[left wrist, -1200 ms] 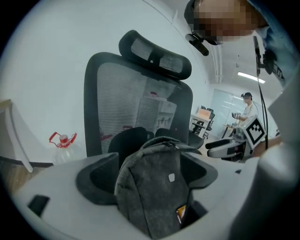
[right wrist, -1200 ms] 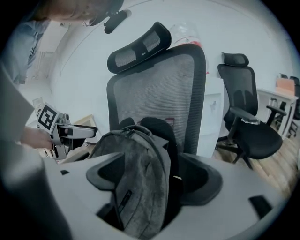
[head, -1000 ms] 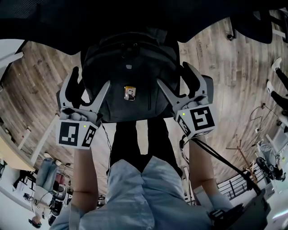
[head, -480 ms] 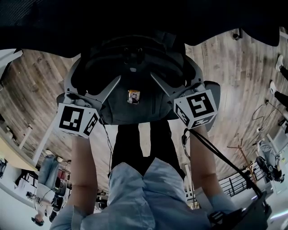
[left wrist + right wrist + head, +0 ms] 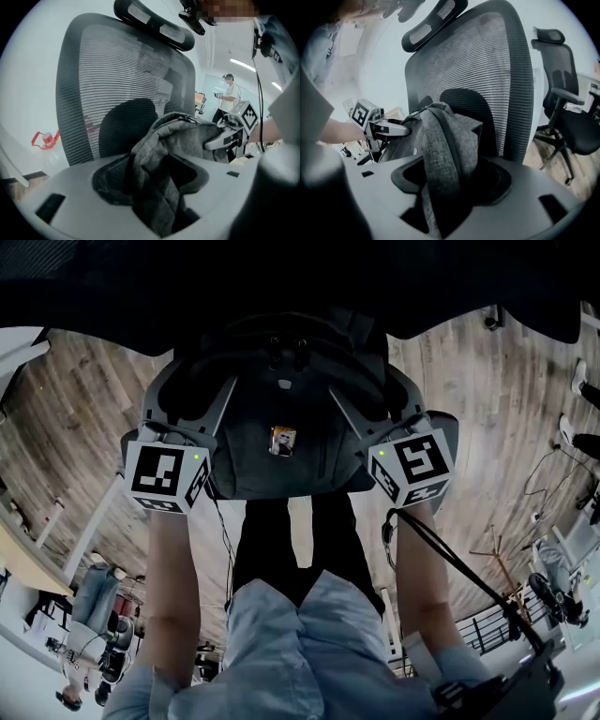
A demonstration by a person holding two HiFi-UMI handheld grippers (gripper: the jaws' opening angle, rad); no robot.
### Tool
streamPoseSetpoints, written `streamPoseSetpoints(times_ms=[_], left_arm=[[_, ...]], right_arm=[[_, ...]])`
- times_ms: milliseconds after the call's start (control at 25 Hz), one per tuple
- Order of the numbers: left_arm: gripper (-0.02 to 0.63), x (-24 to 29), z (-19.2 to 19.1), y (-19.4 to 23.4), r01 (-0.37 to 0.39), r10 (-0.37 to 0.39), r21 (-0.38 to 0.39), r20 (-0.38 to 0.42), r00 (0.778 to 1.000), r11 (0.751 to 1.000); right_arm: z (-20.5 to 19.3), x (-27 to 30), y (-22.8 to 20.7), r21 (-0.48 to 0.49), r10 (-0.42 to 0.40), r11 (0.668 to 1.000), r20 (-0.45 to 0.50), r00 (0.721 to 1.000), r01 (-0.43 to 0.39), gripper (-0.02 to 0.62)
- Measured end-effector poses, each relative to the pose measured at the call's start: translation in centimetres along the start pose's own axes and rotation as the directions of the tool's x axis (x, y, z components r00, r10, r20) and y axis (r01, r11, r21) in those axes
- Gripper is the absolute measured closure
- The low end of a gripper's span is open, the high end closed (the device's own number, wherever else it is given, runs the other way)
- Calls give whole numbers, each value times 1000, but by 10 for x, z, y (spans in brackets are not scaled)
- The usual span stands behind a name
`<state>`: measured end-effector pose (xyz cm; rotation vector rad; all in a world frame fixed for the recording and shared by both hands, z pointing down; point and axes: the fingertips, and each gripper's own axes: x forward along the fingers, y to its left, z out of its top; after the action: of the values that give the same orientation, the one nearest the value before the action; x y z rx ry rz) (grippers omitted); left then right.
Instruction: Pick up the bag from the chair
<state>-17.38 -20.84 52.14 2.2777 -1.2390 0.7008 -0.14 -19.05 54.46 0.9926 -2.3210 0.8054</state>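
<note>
A dark grey backpack (image 5: pixel 281 399) with a small badge on its front sits against the black mesh chair (image 5: pixel 281 287). My left gripper (image 5: pixel 192 395) is shut on the bag's left side and my right gripper (image 5: pixel 370 395) is shut on its right side. In the left gripper view, bag fabric (image 5: pixel 183 140) is bunched between the jaws of the left gripper (image 5: pixel 154 187), with the chair back (image 5: pixel 117 70) behind it. The right gripper view has a fold of the bag (image 5: pixel 445 136) pinched in the right gripper (image 5: pixel 445 187), in front of the chair back (image 5: pixel 487 56).
Wooden floor (image 5: pixel 487 427) lies on both sides of the chair. A second black office chair (image 5: pixel 567 108) stands to the right. A cable (image 5: pixel 450 559) trails from my right gripper. A person (image 5: pixel 228 96) stands in the background.
Both grippers moved forward from beside the bag and closed on its sides. The bag now sits slightly higher in the head view.
</note>
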Motion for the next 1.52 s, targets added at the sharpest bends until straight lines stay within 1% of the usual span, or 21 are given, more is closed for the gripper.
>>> streamPoseSetpoints(times_ms=[240, 360, 480, 640, 760, 920, 1080, 1160, 1280, 1400, 1520], left_arm=[[405, -12, 4, -20, 7, -7, 15, 32, 999, 1000], [425, -34, 11, -35, 10, -12, 27, 66, 998, 1000], [445, -63, 8, -55, 7, -10, 32, 88, 996, 999], [466, -99, 6, -80, -46, 39, 44, 140, 989, 998], [475, -122, 10, -99, -70, 63, 41, 151, 987, 997], [486, -153, 0, -122, -88, 82, 23, 181, 980, 996], [494, -183, -10, -138, -109, 108, -9, 235, 966, 994], [495, -192, -9, -139, -124, 126, -28, 265, 956, 992], [497, -204, 3, -139, -146, 153, -45, 316, 936, 988], [497, -218, 27, -142, -167, 176, -57, 363, 915, 984], [497, -230, 57, -145, -185, 197, -70, 386, 901, 980]], right_arm=[[-7, -20, 3, -19, -4, 1000, 33, 999, 4, 390], [-7, -38, 12, -30, 12, 999, 65, 998, -10, 405], [-16, -61, 30, -40, 24, 999, 82, 996, -21, 414], [-23, -85, 49, -73, 58, 996, 91, 994, -51, 430], [-23, -106, 58, -80, 84, 994, 85, 993, -77, 436], [-34, -132, 81, -105, 117, 989, 97, 988, -107, 462], [-37, -155, 106, -157, 160, 978, 126, 979, -139, 494], [-28, -161, 115, -203, 184, 967, 150, 971, -152, 506], [-1, -170, 125, -289, 227, 943, 201, 953, -164, 514], [23, -184, 126, -324, 227, 932, 170, 959, -164, 514], [55, -198, 123, -358, 231, 919, 159, 960, -162, 514]])
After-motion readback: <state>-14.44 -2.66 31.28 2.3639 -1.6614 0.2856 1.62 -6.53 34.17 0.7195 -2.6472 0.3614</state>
